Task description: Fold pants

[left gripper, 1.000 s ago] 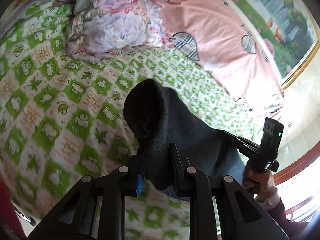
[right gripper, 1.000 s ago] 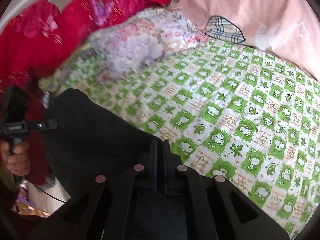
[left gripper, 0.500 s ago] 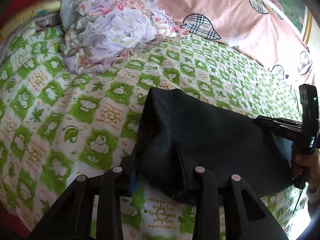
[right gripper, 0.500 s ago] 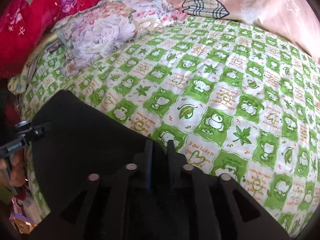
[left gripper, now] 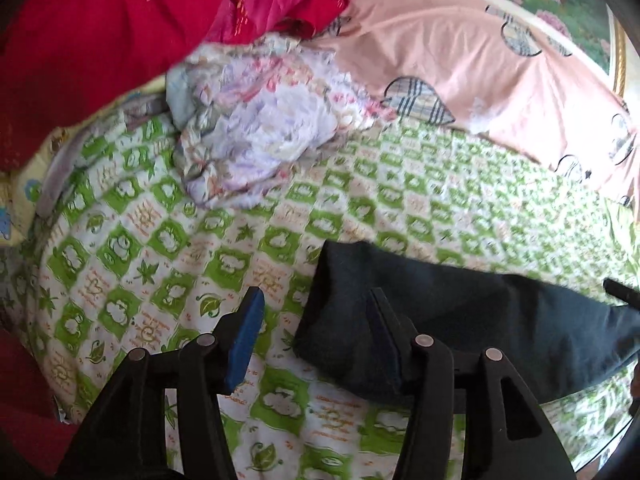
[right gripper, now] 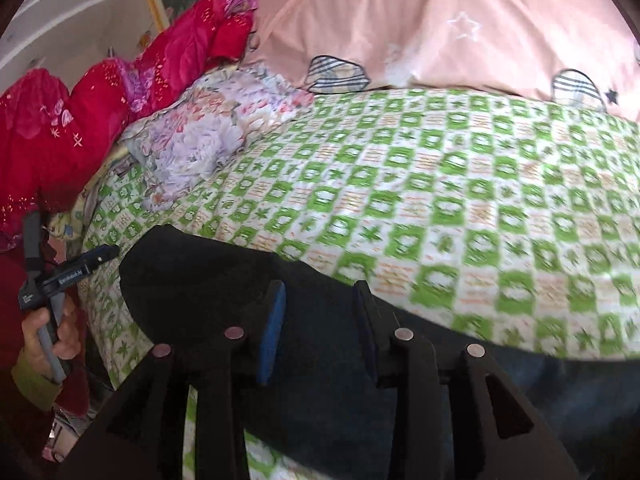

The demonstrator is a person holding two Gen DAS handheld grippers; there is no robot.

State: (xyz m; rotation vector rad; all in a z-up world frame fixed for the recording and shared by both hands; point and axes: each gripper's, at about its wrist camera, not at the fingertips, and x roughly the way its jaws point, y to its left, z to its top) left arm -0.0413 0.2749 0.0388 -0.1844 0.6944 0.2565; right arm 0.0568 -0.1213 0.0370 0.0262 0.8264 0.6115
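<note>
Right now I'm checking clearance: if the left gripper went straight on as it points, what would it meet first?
Probably the green checked bedsheet, just left of the dark pants; the open left gripper points there, though depth is unclear.

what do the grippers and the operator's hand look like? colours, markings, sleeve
Both grippers are black with triangular cut-outs, round silver rivets and blue pads lining the fingers: left gripper, right gripper. Seen from the right wrist, the left one has white lettering on its body and a grey handle. The hand holding it is bare, with an olive-green cuff.
</note>
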